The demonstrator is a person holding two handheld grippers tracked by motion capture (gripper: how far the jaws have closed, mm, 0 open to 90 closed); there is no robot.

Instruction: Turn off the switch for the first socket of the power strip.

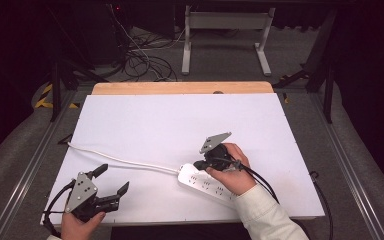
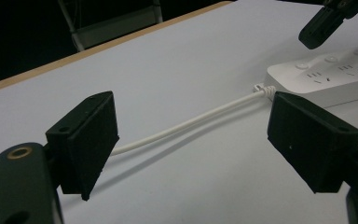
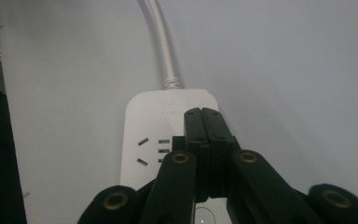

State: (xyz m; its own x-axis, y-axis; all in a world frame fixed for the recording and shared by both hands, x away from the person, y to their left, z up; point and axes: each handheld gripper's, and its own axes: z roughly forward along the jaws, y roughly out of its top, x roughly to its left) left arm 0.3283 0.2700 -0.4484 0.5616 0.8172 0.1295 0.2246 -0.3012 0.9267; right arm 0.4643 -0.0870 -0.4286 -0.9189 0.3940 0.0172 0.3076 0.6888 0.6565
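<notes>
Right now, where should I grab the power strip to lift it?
Grip the power strip across its narrow width, coming straight down near the cord end. It lies flat with long straight sides, and the left gripper, jaws open, could span them.

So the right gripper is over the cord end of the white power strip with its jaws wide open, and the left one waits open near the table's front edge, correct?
Not quite. The right gripper is over the cord end of the white power strip, but its jaws are shut, pressed together with nothing between them, as the right gripper view shows. The left gripper does wait open near the front edge of the table.
</notes>
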